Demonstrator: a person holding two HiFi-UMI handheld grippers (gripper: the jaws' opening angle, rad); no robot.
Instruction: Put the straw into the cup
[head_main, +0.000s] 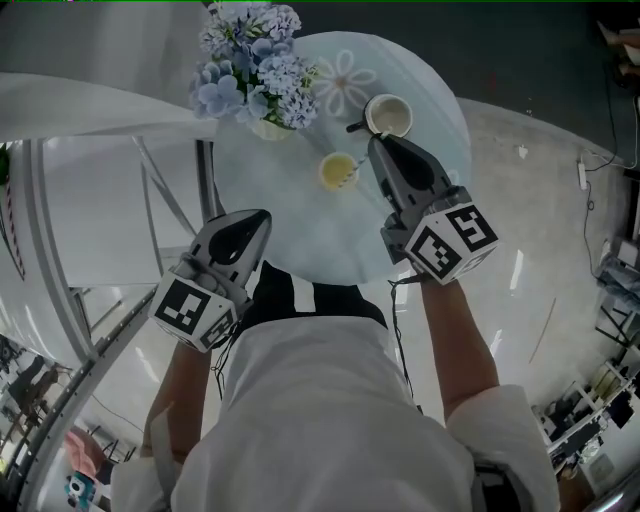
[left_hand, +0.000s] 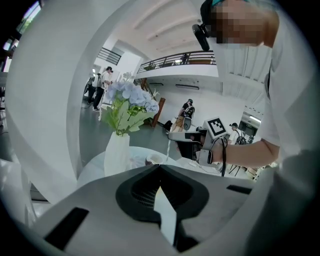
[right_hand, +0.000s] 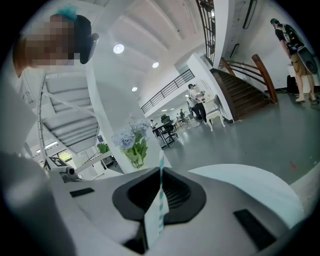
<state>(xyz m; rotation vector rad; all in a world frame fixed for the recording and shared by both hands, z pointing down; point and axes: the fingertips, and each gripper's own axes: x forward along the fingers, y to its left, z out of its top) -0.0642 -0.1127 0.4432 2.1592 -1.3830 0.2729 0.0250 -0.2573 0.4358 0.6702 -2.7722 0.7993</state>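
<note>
A small cup of yellow drink (head_main: 338, 171) stands on the round glass table (head_main: 300, 245). My right gripper (head_main: 373, 143) hovers just right of that cup and is shut on a teal-striped straw (right_hand: 159, 202). The straw's lower end (head_main: 356, 167) hangs at the cup's right rim. In the left gripper view the straw (left_hand: 167, 149) dangles from the right gripper (left_hand: 187, 135) over a cup (left_hand: 152, 160). My left gripper (head_main: 262, 218) is at the table's near left edge, away from the cup, shut on a white paper strip (left_hand: 165, 212).
A white mug (head_main: 388, 115) stands just behind the right gripper. A vase of blue flowers (head_main: 255, 65) is at the table's far left, close to the yellow cup. A white railing (head_main: 150, 200) runs left of the table. People stand far off in the hall (left_hand: 102, 82).
</note>
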